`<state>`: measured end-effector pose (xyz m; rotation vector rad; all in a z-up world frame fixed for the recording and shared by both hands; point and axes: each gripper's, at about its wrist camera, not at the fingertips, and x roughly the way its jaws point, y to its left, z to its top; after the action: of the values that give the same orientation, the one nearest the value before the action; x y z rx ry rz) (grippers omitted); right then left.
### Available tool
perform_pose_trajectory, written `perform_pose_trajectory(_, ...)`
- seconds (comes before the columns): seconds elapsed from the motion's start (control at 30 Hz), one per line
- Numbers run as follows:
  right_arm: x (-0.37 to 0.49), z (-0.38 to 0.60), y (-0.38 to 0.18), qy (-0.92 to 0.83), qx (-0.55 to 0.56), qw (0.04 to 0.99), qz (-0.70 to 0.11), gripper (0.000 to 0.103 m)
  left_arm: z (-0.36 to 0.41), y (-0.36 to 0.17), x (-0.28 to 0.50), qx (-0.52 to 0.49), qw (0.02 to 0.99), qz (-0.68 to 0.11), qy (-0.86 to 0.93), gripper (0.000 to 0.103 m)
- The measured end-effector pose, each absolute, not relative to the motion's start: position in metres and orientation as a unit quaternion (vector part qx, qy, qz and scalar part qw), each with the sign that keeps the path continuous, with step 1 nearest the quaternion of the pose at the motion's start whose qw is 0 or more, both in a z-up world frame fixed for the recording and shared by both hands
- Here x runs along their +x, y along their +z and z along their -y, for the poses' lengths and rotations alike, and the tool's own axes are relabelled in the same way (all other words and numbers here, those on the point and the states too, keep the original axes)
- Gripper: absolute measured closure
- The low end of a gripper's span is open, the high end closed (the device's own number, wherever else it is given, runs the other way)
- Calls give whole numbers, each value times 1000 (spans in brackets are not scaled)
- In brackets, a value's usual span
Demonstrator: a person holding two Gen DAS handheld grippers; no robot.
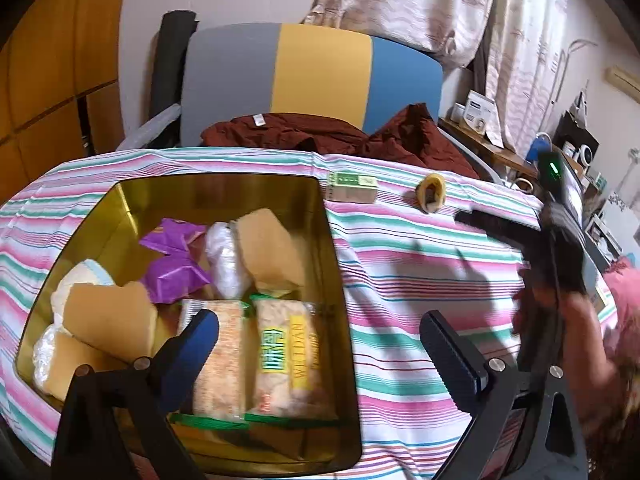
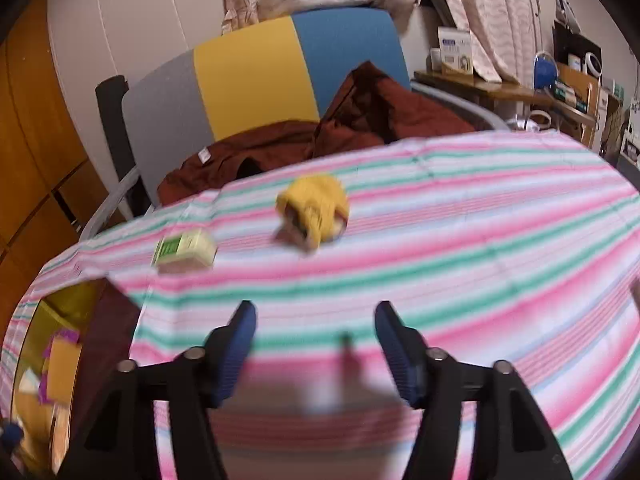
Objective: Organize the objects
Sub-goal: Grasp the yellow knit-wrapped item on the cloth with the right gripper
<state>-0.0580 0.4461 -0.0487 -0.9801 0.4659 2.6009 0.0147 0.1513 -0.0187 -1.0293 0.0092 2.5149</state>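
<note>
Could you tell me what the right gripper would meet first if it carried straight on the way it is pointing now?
Most likely the bare striped tablecloth just ahead: the open right gripper holds nothing and tilts down toward it. Further along roughly the same line lies the small yellow object, though blur makes depth uncertain.

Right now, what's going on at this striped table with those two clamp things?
A person is tidying snacks into a gold tin using a handheld gripper in each hand. The tin already holds several wrapped snack packets. Both grippers are empty, jaws open: the left gripper hovers at the tin's edge, while the right gripper faces the two things left on the striped tablecloth, a small green box and a yellow item beside it.
</note>
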Motion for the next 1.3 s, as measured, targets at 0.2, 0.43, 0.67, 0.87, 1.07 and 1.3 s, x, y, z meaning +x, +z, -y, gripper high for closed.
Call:
perform_pose_trajectory(0.2, -91, -461, -36, 919, -327, 166, -146, 38, -166, -20, 18, -378, 220, -16, 899, 2)
perform_pose_trajectory(0.43, -145, -477, -42, 914, -337, 167, -154, 38, -175, -20, 20, -381, 228, -28, 896, 2)
perform_pose_trajectory(0.67, -168, -487, -64, 908, -355, 156, -157, 39, -178, -19, 17, -383, 228, -32, 895, 1)
perform_pose_trajectory(0.87, -160, -488, -70, 915, -344, 147, -152, 69, -184, -20, 14, -388, 232, -29, 891, 1)
perform_pose_trajectory(1.07, -137, -482, -62, 925, -329, 145, -124, 76, -198, -14, 8, -384, 245, -27, 890, 1)
perform_pose_trajectory(1.3, -96, -482, -57, 928, -325, 139, -117, 76, -221, -3, -15, -380, 258, -15, 888, 0)
